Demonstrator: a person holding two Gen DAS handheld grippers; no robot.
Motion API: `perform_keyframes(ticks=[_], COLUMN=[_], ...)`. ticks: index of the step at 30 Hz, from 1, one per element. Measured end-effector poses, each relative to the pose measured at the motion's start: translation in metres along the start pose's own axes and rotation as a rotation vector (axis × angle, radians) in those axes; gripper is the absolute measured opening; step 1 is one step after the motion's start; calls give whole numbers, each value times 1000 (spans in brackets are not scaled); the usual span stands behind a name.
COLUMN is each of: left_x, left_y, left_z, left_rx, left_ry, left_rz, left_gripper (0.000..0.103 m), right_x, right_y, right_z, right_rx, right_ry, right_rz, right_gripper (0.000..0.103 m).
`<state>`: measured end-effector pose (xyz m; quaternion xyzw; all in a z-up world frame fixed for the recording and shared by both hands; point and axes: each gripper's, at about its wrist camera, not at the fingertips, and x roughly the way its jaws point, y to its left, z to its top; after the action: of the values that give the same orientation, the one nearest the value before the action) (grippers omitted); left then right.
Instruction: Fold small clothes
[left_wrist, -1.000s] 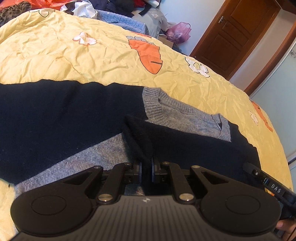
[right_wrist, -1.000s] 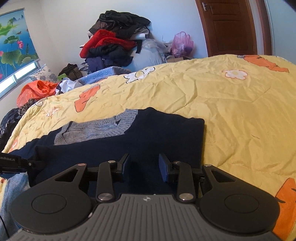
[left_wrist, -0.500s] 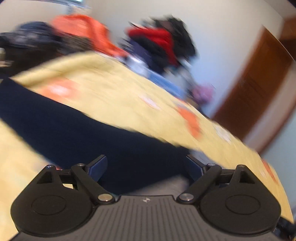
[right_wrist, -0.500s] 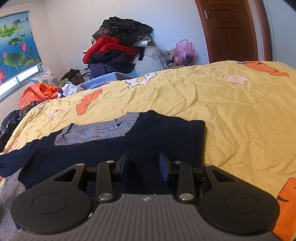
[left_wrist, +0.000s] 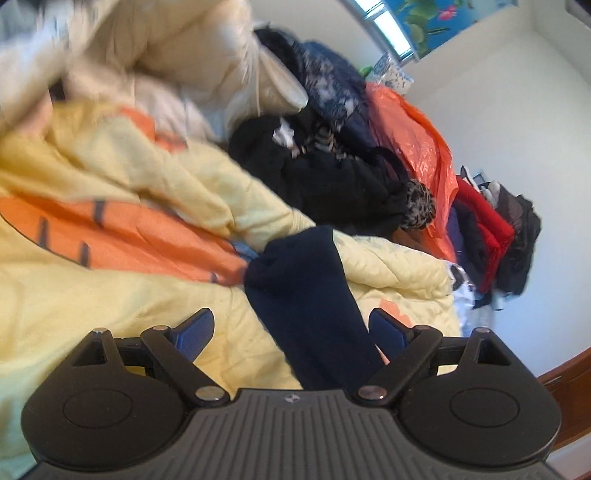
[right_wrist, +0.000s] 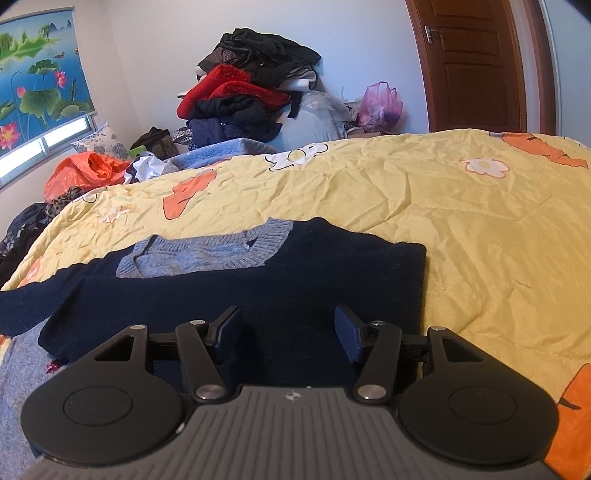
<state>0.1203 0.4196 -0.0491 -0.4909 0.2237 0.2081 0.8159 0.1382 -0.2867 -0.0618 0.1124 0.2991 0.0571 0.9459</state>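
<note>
Left hand-held gripper (left_wrist: 291, 330): jaws wide, empty, over a navy sleeve (left_wrist: 310, 310) stretched along the yellow bedspread (left_wrist: 110, 306). Navy-and-grey sweater (right_wrist: 258, 291): flat on the bed's near left, sleeve folded across the body. Right hand-held gripper (right_wrist: 286, 334): jaws partly apart, just widened, gripping nothing, above the near hem

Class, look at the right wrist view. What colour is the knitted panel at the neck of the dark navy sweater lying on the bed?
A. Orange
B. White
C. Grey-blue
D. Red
C. The ribbed neck panel is grey-blue knit, set into the navy sweater that lies flat on the yellow quilt.
</note>
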Motion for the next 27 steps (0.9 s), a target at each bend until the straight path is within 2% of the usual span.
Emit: perform_keyframes(ticks=[3, 6, 7, 8, 9, 11, 13, 15, 16, 18, 19, 20, 24, 27], left_x=[13, 23, 27, 30, 33, 37, 40, 41, 42, 44, 45, 46, 39, 25], left_y=[13, 22, 24, 25, 25, 24, 23, 22, 20, 15, 13, 11, -16, -43], left_z=[4, 9, 10, 12, 13, 14, 14, 12, 12, 11, 10, 10, 4, -5], left_rx=[-79, -131, -140, -136, -124, -95, -60, -25, -4, 36, 48, 58, 171, 270], left_ry=[57, 76, 81, 82, 83, 90, 81, 69, 69, 64, 59, 52, 7, -41], left_rz=[-81, -94, -92, -88, -81, -68, -23, 7, 19, 41, 55, 67, 139, 137], left_gripper=[91, 90, 87, 78, 73, 49, 41, 39, 35, 25, 12, 7, 4, 3], right_x=[0, 0, 0, 1, 1, 1, 1, 2, 2, 1, 1, 1, 1, 0], right_y=[0, 1, 2, 2, 3, 3, 2, 1, 1, 1, 1, 1, -1, -2], right_z=[0, 0, 0, 0, 0, 0, 0, 0, 0, 0, 0, 0, 1, 1], right_rx=[-2, -10, -13, -15, -14, -9, -1, 5, 5, 5, 6, 7, 17, 25], right_ry=[1, 3, 4, 4, 4, 3, 1, 1, 1, 1, 0, 0, -2, -4], right_rz=[3, 8, 8, 7, 7, 11, 15, 19, 21, 21, 21, 22, 29, 35], right_gripper=[61, 64, 64, 64, 64, 64, 64, 65, 65, 65, 65, 65, 65, 65])
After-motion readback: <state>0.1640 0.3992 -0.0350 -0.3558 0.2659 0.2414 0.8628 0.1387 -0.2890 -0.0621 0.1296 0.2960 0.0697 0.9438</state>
